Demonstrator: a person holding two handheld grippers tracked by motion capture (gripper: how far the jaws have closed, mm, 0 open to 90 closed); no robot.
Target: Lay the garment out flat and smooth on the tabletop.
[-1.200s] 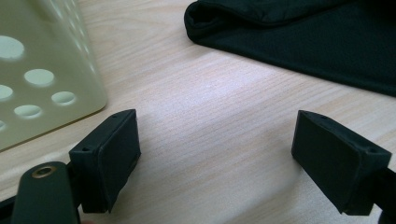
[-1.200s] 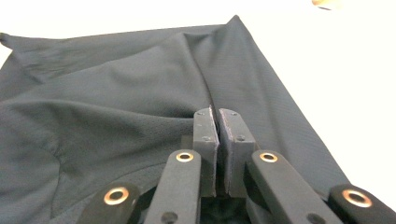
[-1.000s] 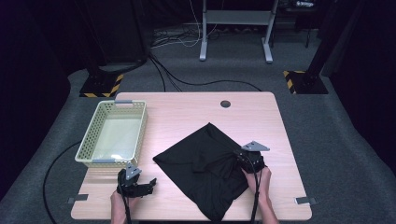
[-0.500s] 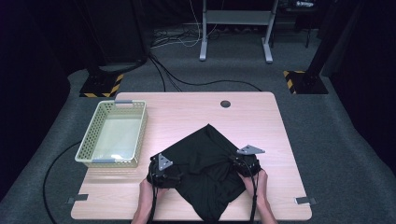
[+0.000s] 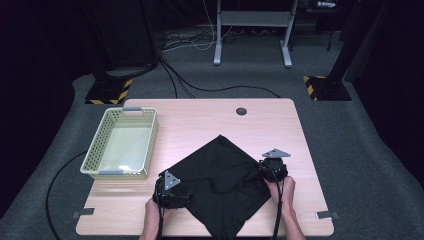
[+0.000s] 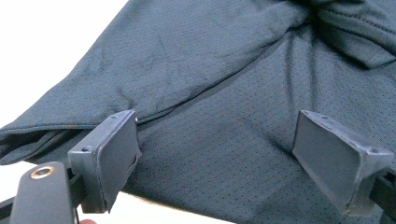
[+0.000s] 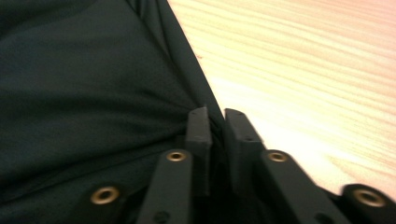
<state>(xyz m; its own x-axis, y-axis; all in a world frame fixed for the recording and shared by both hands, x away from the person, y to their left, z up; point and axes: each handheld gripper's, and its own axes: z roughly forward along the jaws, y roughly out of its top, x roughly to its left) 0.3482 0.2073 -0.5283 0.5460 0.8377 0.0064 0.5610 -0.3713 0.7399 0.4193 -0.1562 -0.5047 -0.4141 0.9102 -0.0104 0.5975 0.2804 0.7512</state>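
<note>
A black mesh garment [image 5: 220, 177] lies spread on the wooden table [image 5: 200, 125], one corner pointing away from me. My left gripper [image 5: 172, 192] rests at the garment's left corner, its jaws wide open over the dark fabric [image 6: 224, 121], one pad [image 6: 116, 149] near a folded hem. My right gripper [image 5: 270, 170] sits at the garment's right edge, its jaws closed on the cloth's edge [image 7: 154, 93], with bare wood [image 7: 303, 70] just beyond.
A pale green plastic basket [image 5: 102, 150] stands on the table's left side. A round cable hole [image 5: 241, 111] lies near the far edge. Tape marks [image 5: 325, 215] sit at the front corners. Cables and stand legs [image 5: 250, 30] cover the floor behind.
My left gripper has moved right from the bare table onto the garment's left corner. The right gripper has stayed clamped on the right edge, which shifted slightly.
</note>
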